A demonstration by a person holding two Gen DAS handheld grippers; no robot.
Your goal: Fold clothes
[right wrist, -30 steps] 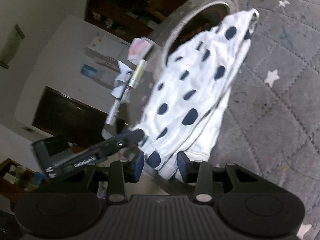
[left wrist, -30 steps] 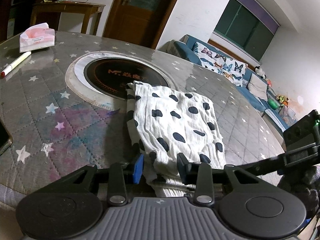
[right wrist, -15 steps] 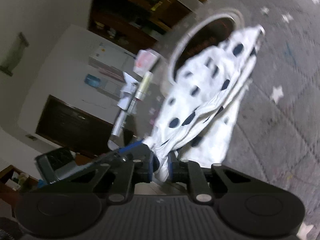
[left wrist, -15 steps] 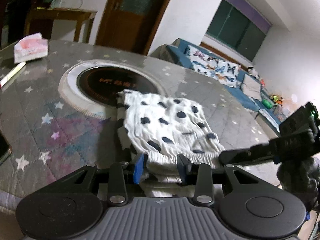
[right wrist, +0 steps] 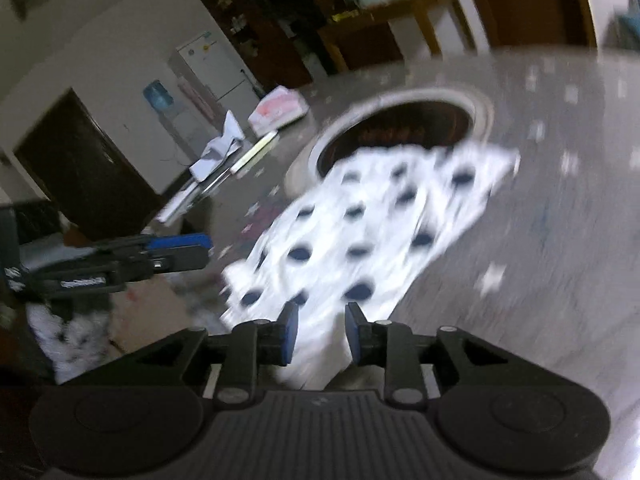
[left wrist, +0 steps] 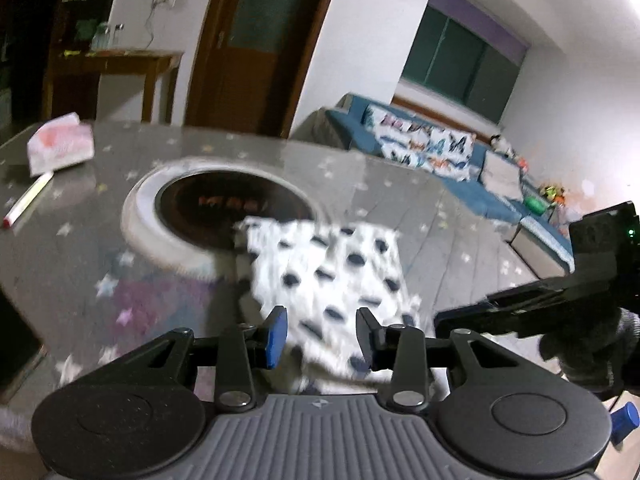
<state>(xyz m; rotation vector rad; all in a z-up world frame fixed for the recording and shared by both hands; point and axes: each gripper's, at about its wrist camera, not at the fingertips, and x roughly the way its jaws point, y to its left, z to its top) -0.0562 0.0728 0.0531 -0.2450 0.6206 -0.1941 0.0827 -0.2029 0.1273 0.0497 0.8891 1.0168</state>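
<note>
White cotton-looking cloth with dark blue-black spots, the folded garment (left wrist: 340,276) lies as a soft, rumpled rectangle on the table (left wrist: 452,248), its far corner overlapping the round inset burner (left wrist: 224,208) at about 11 o'clock from the cloth's middle. Both views are smeared by motion, so I cannot read the weave or the fold lines closely. Through my left wrist camera the near hem of the garment runs down to 6 o'clock and sits between the blue-padded fingers of the left gripper (left wrist: 320,334); those jaws stand apart with cloth showing in the gap, and I cannot tell whether the pads touch it. Through the right wrist camera the garment (right wrist: 372,232) stretches from 1 o'clock down to the right gripper (right wrist: 318,332), whose jaws are likewise apart, with the near edge of the fabric lying in the gap between them. The right tool shows in the left view as a black bar at 3 o'clock, the left tool in the right view at 9 o'clock. The tabletop is grey, quilted in diamonds and scattered with pale stars, with a glossy sheen. At 10 o'clock in the left view sits a pink-and-white tissue pack (left wrist: 60,148), and just nearer a white marker (left wrist: 28,200) with a red end.
</note>
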